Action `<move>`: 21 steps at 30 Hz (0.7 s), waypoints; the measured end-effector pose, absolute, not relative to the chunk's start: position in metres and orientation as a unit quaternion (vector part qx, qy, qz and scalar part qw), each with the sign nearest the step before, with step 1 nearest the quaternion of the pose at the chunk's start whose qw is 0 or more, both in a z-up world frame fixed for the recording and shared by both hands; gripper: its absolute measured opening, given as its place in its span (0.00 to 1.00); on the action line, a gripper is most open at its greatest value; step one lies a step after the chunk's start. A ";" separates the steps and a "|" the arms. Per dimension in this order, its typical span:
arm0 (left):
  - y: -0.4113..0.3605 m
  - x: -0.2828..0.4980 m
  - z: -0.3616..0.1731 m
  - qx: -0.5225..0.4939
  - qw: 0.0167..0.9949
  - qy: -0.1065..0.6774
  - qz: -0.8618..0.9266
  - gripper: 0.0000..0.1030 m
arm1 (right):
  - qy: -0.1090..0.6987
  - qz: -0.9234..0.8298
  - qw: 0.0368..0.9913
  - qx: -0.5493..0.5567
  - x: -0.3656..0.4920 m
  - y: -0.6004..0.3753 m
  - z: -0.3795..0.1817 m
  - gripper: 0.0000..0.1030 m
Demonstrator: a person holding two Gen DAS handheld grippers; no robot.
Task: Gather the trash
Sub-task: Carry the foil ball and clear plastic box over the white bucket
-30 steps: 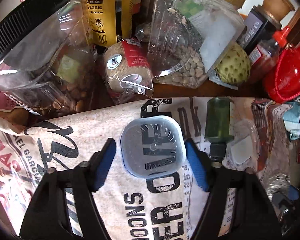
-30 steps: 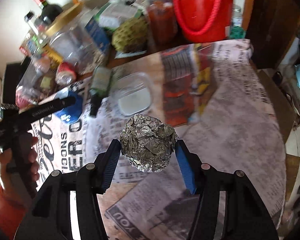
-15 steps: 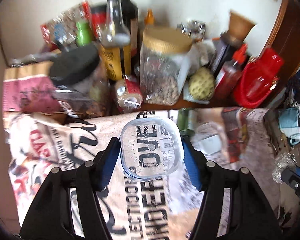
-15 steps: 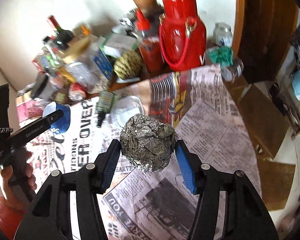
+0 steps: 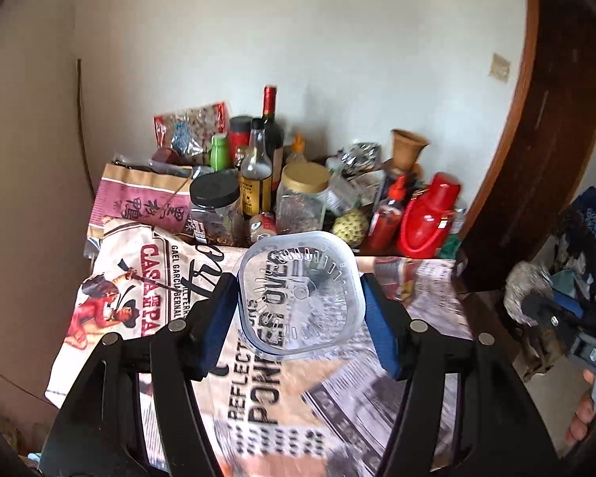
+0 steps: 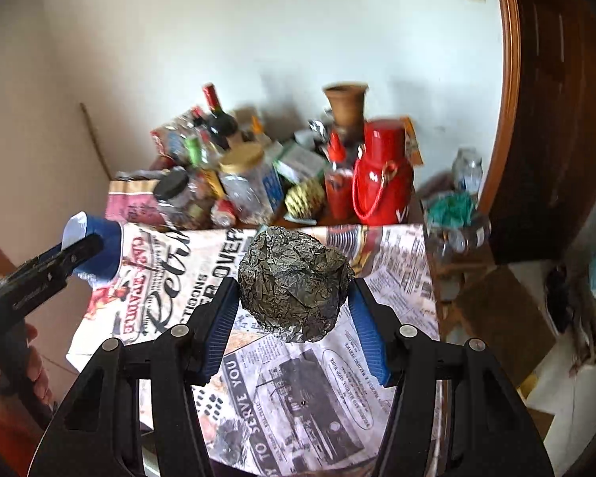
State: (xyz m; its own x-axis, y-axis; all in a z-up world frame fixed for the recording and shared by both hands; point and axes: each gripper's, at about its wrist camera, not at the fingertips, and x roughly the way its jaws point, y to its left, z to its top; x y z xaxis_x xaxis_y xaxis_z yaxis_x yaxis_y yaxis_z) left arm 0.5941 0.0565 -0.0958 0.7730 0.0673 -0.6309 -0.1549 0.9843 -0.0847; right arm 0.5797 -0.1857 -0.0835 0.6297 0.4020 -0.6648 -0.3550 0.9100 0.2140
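Observation:
My left gripper point(image 5: 300, 310) is shut on a clear plastic cup point(image 5: 300, 294), its square base facing the camera, held high above the newspaper-covered table point(image 5: 147, 278). My right gripper point(image 6: 292, 306) is shut on a crumpled ball of aluminium foil point(image 6: 294, 282), also lifted above the table point(image 6: 397, 278). The right gripper with the foil shows at the right edge of the left wrist view point(image 5: 536, 302). The left gripper with the cup shows at the left of the right wrist view point(image 6: 87, 250).
Bottles, jars, a red jug point(image 5: 427, 218), a green fruit point(image 5: 349, 226), a clay vase point(image 6: 345, 107) and food bags crowd the table's far side against the wall. A dark wooden frame point(image 5: 556, 119) stands right. Boxes and clutter point(image 6: 496, 310) lie on the floor to the right.
Both grippers have risen and pulled back from the table with their loads; the clutter at the back now looks much smaller and the wall fills the upper view.

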 end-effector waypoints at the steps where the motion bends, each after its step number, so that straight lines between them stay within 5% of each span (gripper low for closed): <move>1: 0.052 0.583 -0.089 -0.063 0.941 0.327 0.055 0.60 | 0.367 0.214 0.904 0.032 0.573 -0.187 -0.077 0.52; 21: 0.074 0.390 -0.069 -0.043 0.954 0.297 -0.017 0.60 | 0.321 0.188 0.927 0.055 0.401 -0.163 -0.055 0.52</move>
